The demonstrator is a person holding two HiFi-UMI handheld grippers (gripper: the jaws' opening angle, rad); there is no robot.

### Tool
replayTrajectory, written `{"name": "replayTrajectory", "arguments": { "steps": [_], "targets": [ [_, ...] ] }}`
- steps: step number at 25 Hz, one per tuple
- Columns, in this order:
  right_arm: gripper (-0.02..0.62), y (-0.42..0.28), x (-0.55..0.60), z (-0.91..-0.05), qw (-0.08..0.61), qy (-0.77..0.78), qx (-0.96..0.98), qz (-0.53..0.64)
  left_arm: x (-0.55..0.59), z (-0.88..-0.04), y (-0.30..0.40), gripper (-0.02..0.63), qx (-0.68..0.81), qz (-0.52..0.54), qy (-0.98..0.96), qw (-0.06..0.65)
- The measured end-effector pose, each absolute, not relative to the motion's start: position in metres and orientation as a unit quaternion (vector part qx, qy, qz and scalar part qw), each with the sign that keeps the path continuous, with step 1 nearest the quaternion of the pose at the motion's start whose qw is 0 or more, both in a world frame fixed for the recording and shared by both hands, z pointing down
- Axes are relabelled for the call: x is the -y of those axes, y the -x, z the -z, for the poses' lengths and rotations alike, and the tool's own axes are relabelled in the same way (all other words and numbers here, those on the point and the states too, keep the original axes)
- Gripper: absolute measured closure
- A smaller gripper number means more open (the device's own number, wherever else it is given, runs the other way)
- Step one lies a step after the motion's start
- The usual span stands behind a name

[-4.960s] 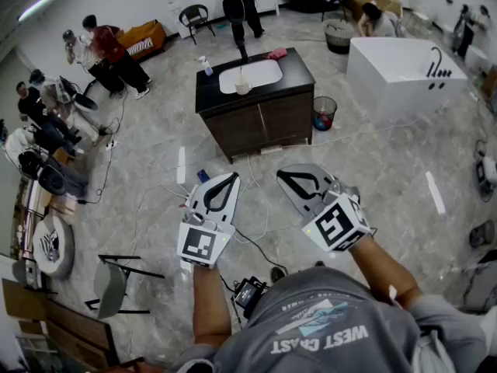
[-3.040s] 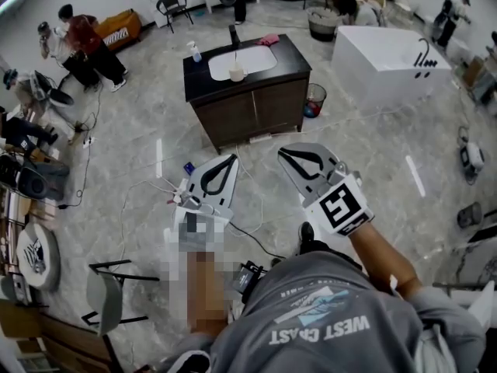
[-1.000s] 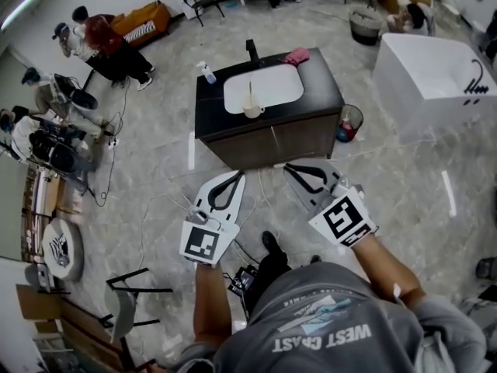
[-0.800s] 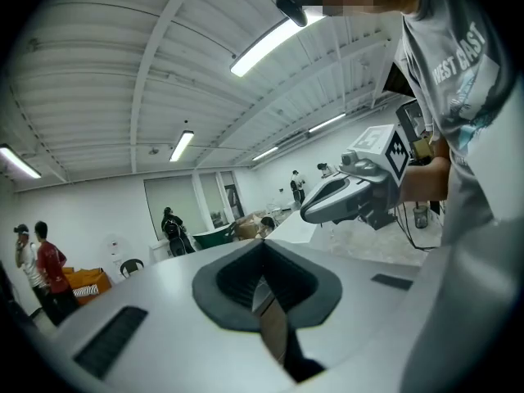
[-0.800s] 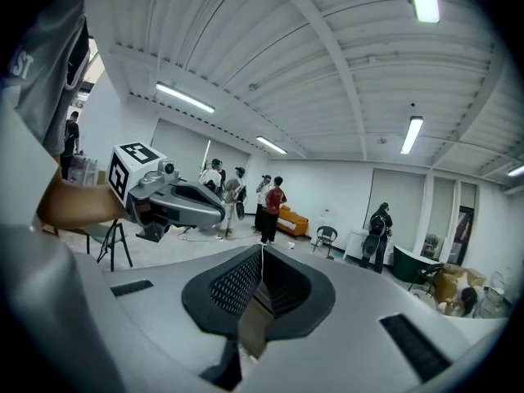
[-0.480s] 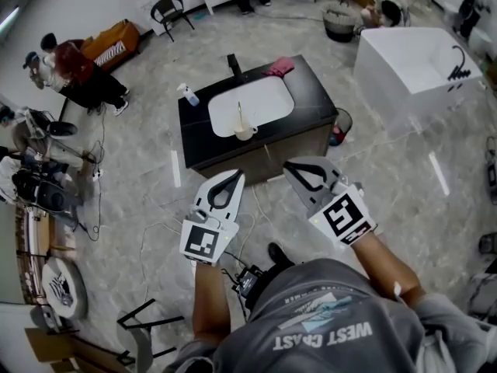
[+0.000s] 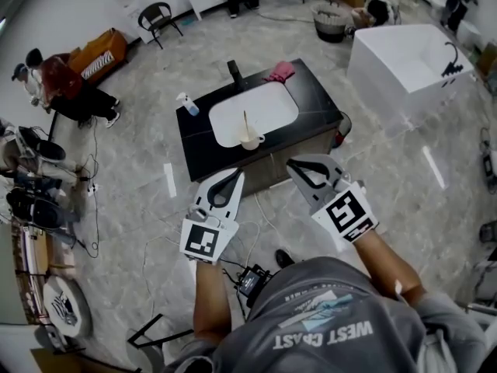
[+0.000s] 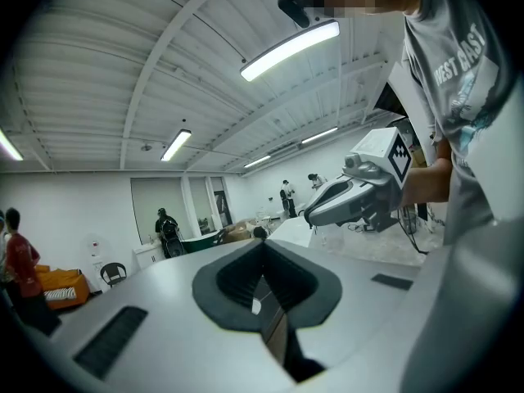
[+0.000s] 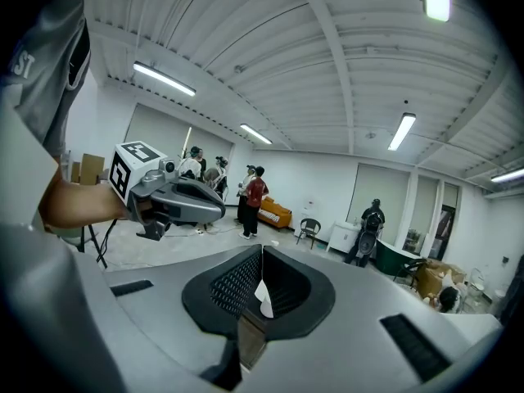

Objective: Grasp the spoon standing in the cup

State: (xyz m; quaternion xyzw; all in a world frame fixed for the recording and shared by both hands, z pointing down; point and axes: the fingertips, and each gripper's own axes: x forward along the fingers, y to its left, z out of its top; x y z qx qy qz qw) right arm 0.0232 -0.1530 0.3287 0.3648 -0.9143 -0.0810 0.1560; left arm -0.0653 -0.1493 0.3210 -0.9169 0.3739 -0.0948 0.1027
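A beige cup (image 7: pixel 250 141) stands on the front rim of the white sink (image 7: pixel 268 107) in a black-topped vanity (image 7: pixel 314 115), and a spoon (image 7: pixel 246 122) stands upright in it. Both grippers hover over the floor short of the vanity's front. My left gripper (image 7: pixel 232 175) is shut and holds nothing, its tips below and slightly left of the cup. My right gripper (image 7: pixel 294 162) is also shut and holds nothing, to the cup's lower right. The gripper views look up at the ceiling: the left gripper (image 8: pixel 262 246) and right gripper (image 9: pixel 261 252) each show jaws meeting, and neither shows the cup.
On the vanity top are a spray bottle (image 7: pixel 186 104), a black faucet (image 7: pixel 233 70) and a pink cloth (image 7: pixel 281 71). A bin (image 7: pixel 342 124) stands by its right side and a white bathtub (image 7: pixel 404 68) farther right. Cables (image 7: pixel 252 235) cross the floor. People (image 7: pixel 66 84) stand far left.
The vanity with the cup has come nearer to both grippers and shifted slightly in the head view. Both grippers stay shut and side by side.
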Motion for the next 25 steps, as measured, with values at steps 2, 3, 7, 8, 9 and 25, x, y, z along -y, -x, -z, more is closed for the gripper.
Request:
{"name": "replayTrajectory", "arguments": {
  "steps": [2, 3, 7, 8, 9, 25],
  "targets": [
    [0.563, -0.016, 0.157, -0.327, 0.158, -0.370, 0.912, 0.082, 0.153, -0.320, 0.074, 0.604, -0.370, 0.091, 0.919, 0.102],
    [0.563, -0.011, 0.159, -0.327, 0.159, -0.372, 0.911, 0.083, 0.155, -0.320, 0.078, 0.604, -0.368, 0.090, 0.920, 0.103],
    [0.563, 0.006, 0.165, -0.325, 0.159, -0.382, 0.907, 0.079, 0.161, -0.321, 0.098, 0.604, -0.364, 0.085, 0.922, 0.103],
    [0.563, 0.010, 0.167, -0.325, 0.159, -0.385, 0.906, 0.077, 0.162, -0.321, 0.102, 0.604, -0.362, 0.083, 0.923, 0.102],
    [0.563, 0.014, 0.169, -0.325, 0.159, -0.387, 0.905, 0.077, 0.163, -0.322, 0.106, 0.604, -0.361, 0.082, 0.923, 0.103],
    [0.563, 0.049, 0.218, -0.332, 0.173, -0.363, 0.912, 0.083, 0.198, -0.328, 0.147, 0.604, -0.388, 0.074, 0.914, 0.091]
  ]
}}
